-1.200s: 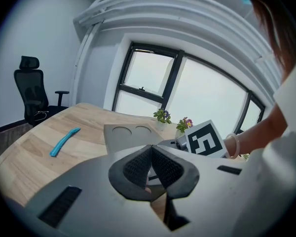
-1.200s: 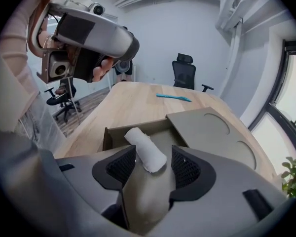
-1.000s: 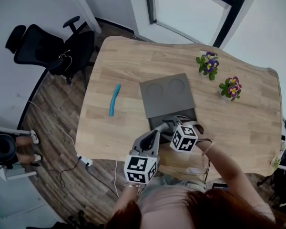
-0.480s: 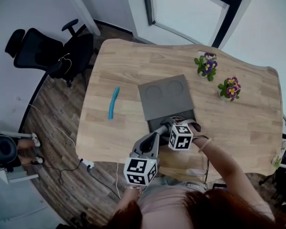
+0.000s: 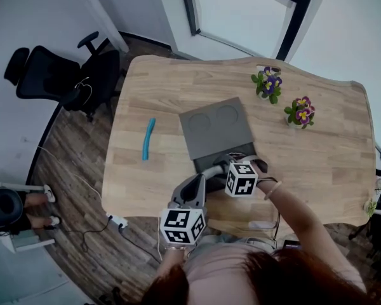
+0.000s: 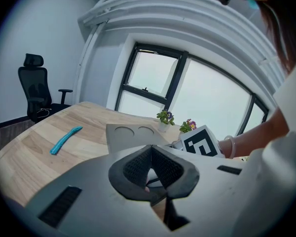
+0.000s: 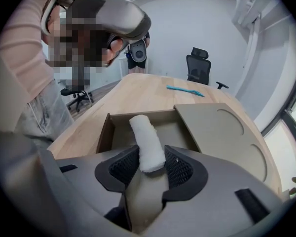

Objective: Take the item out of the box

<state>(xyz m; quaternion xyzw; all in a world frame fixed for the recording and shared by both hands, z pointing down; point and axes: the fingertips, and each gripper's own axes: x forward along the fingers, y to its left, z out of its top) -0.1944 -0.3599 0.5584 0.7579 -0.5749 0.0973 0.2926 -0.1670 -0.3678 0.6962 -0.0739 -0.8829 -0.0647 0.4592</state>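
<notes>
"Are the left tongs (image 6: 151,152) busy?"

"No, they're pinched shut by the box (image 7: 104,132). The white roll (image 7: 145,137) lies inside it, pointing straight away from the right tongs (image 7: 150,164). Those just squeezed onto its near end."

The jaws of the right gripper (image 7: 152,166) have just been closing. They now stand narrower, with the white roll (image 7: 145,139) between them, and the pads touch the roll on both sides, above the open box (image 7: 103,132). In the head view the table (image 5: 330,151) and the flower pots (image 5: 267,85) now lie a little more to the left of the picture than before.
</notes>
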